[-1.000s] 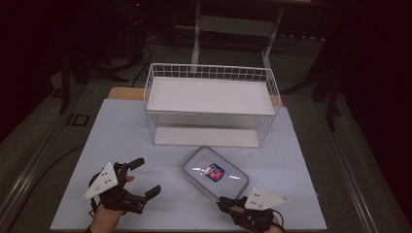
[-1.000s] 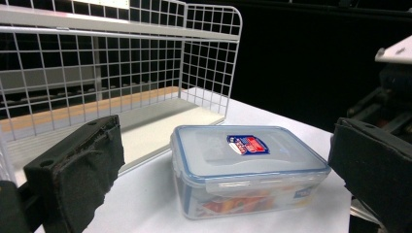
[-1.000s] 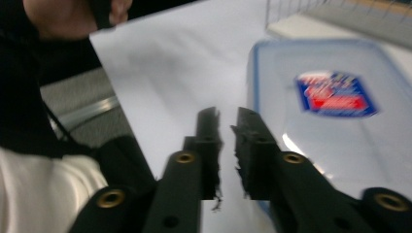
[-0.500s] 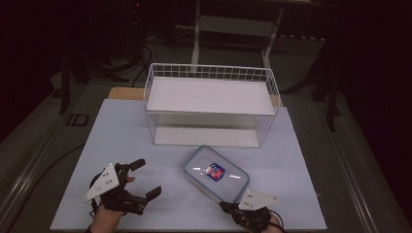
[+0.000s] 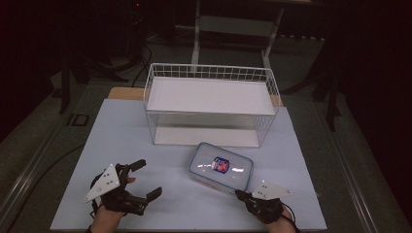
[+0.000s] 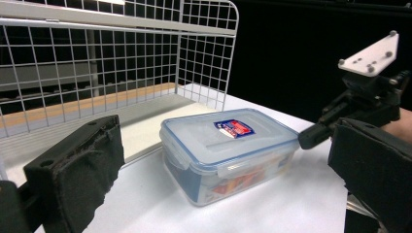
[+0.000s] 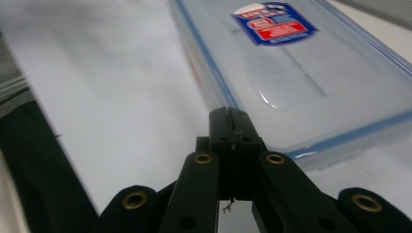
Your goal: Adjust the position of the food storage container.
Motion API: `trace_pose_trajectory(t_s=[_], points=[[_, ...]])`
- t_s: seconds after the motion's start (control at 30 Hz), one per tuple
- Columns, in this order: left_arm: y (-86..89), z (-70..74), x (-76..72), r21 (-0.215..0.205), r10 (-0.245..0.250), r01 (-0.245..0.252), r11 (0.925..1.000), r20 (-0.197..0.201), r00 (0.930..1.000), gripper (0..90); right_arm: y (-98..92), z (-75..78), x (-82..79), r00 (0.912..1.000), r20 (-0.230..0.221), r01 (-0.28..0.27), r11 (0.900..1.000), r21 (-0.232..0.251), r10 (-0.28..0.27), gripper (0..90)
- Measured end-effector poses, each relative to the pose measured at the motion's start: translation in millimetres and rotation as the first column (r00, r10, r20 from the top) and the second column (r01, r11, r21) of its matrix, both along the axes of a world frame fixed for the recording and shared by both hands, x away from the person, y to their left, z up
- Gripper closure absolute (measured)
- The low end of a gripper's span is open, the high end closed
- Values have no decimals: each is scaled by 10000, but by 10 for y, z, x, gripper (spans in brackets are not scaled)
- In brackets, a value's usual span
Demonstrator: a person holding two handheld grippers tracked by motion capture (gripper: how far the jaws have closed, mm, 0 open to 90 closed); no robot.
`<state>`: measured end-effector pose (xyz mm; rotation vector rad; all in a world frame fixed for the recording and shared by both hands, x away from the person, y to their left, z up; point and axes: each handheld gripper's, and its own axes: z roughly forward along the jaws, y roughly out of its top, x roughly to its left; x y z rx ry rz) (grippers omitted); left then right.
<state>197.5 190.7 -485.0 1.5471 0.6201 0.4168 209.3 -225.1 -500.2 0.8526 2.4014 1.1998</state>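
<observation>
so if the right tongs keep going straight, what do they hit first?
Probably the near corner of the lidded plastic box: the shut right tongs point at its blue-edged rim, with bare table between. Whether they already touch is unclear.

white wire basket on pale table.

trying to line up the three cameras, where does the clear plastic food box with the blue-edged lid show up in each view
High view: the food box lies low and centre-right on the table, just in front of the wire basket.
Left gripper view: the box sits mid-frame, the basket behind it at upper left.
Right gripper view: the box fills the upper right, just past the shut right gripper.
Shared landmark: the red and blue label on the lid.
</observation>
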Motion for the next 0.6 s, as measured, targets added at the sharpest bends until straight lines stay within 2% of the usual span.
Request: trace_pose_trajectory(t_s=[0.1,0.13,0.17,0.23,0.3,0.37,0.43,0.6], points=[[-3,-6,5,-8,-24,24,10000,-49,10000,0,8,5,18,9999,-79,-149,9993,337,152,900],[-6,-8,6,-11,-33,33,10000,-69,10000,0,8,5,18,9999,-79,-149,9993,337,152,900],[-10,-10,5,-8,-61,61,10000,-80,9999,0,63,1,16,9988,-159,-467,9983,354,473,900],[-21,-14,0,49,-77,77,10000,-70,9999,0,118,-22,26,9972,-261,-691,9969,369,701,900],[-23,-15,-1,58,-87,88,9999,-85,9999,0,146,-52,54,9966,-367,-731,9970,244,739,900],[-24,-15,-8,44,-90,90,9999,-83,9999,0,132,-70,92,9978,-343,-566,9984,-3,566,900],[-22,-14,-8,47,-90,91,9999,-76,9999,0,109,-66,109,9975,-437,-547,9985,87,551,900],[-22,-18,-5,39,-79,79,10000,-83,9999,0,-17,-35,160,9998,-155,99,9998,-181,-102,900]])
